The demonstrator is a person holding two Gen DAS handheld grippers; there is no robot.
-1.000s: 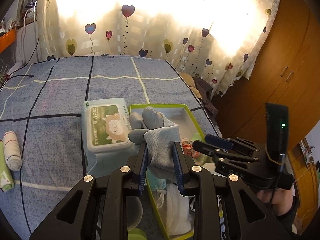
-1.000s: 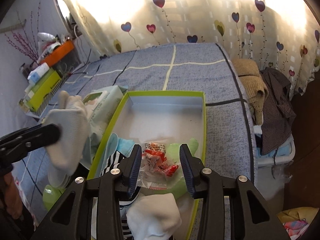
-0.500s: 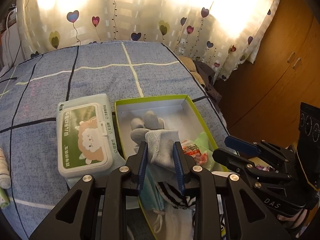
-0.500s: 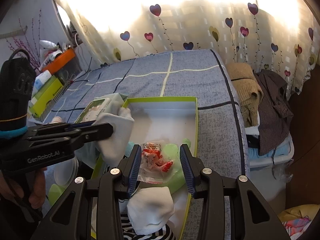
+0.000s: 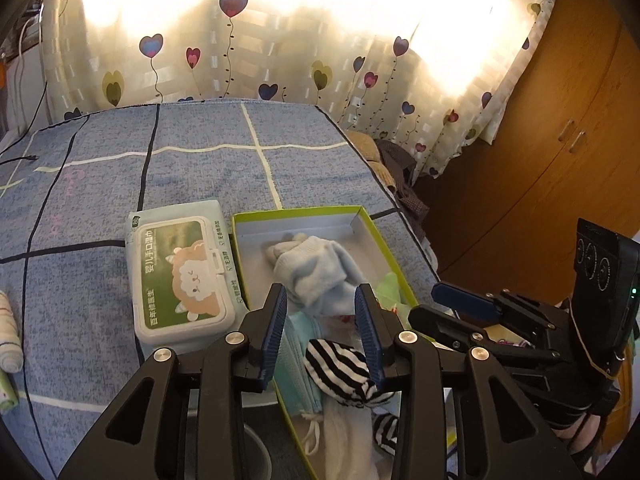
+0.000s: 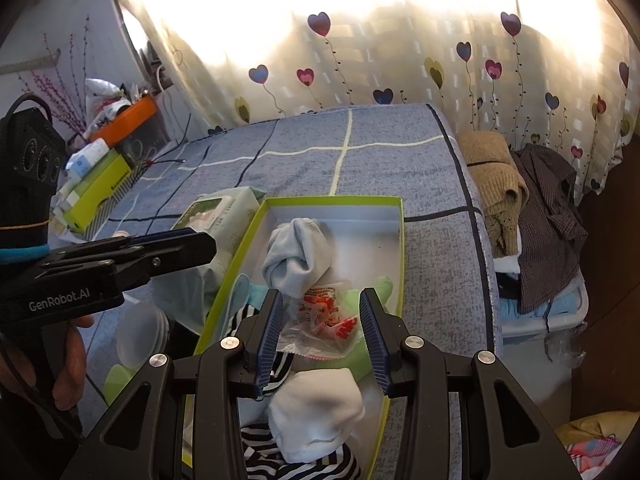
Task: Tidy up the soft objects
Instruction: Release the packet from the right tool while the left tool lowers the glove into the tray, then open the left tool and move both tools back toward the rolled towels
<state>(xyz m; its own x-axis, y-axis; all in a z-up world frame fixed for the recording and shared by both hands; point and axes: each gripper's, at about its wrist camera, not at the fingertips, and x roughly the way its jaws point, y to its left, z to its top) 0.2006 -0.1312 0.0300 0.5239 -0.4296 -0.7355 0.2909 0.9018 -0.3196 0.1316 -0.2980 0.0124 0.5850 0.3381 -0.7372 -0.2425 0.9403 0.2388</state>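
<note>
A light blue sock (image 5: 316, 268) lies loose in the green-rimmed cardboard box (image 5: 296, 212) on the blue bedspread; the right wrist view also shows the sock (image 6: 298, 256) in the box (image 6: 332, 200). My left gripper (image 5: 321, 294) hangs just behind the sock with its jaws opening, and its pads stand clear of the cloth. My right gripper (image 6: 321, 298) hovers open over a red-and-white snack packet (image 6: 324, 316) in the box and holds nothing. A striped sock (image 5: 336, 372), a white sock (image 6: 316, 412) and blue face masks (image 5: 296, 360) fill the box's near end.
A pack of wet wipes (image 5: 180, 276) lies against the box's left side. A rolled sock (image 5: 10, 340) sits at the far left of the bed. Clothes (image 6: 520, 200) are piled off the bed's right edge, beside a wooden wardrobe (image 5: 540, 140).
The left gripper carried the light sock over the box, lowered it and opened; the sock now rests inside the box. The right gripper has stayed in place, open.
</note>
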